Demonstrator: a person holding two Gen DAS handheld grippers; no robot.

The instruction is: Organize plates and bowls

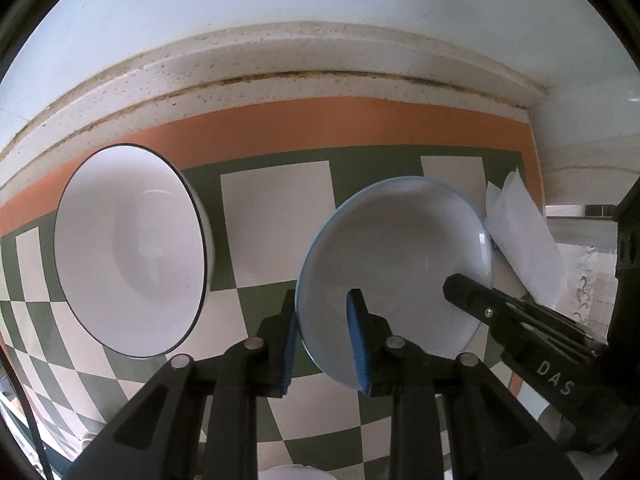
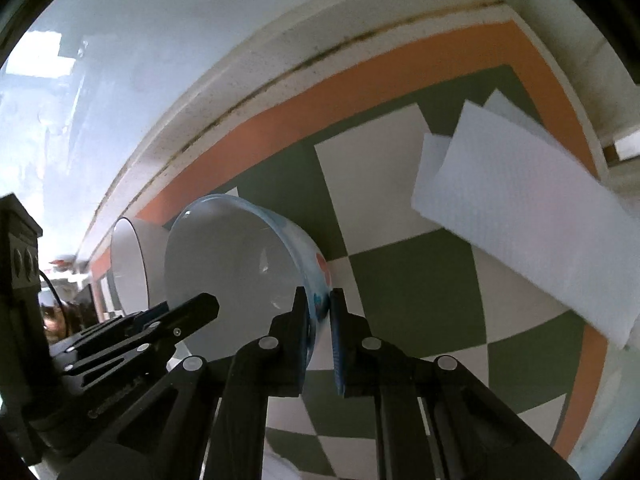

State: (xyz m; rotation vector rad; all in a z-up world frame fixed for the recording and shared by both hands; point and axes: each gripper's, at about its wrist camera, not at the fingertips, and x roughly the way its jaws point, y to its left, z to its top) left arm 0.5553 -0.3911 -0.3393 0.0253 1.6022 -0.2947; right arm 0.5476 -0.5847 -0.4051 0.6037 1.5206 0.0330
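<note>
Left gripper (image 1: 326, 326): fingers narrow, clamped on the near rim of the blue-rimmed bowl (image 1: 394, 264), one blue pad outside the wall, the other inside; seen from the right wrist it enters at 8 o'clock (image 2: 192, 312).
Right gripper (image 2: 320, 316): fingers narrow, pinching the same bowl's rim at its right side, one finger inside, one on the patterned outer wall; in the left wrist view it reaches in from 4 o'clock (image 1: 460, 288).
Blue-rimmed bowl: held by both grippers over the checked surface (image 1: 276, 216); whether its base touches the surface cannot be told.
White bowl (image 1: 132, 248): dark rim, just beside the held bowl, at 9 o'clock of it in the left wrist view, apart from both grippers.
Paper towel (image 2: 520, 216): white sheets on the surface at 2 o'clock, beyond the bowl.
Ledge (image 1: 320, 64): pale, speckled, along the far edge.
</note>
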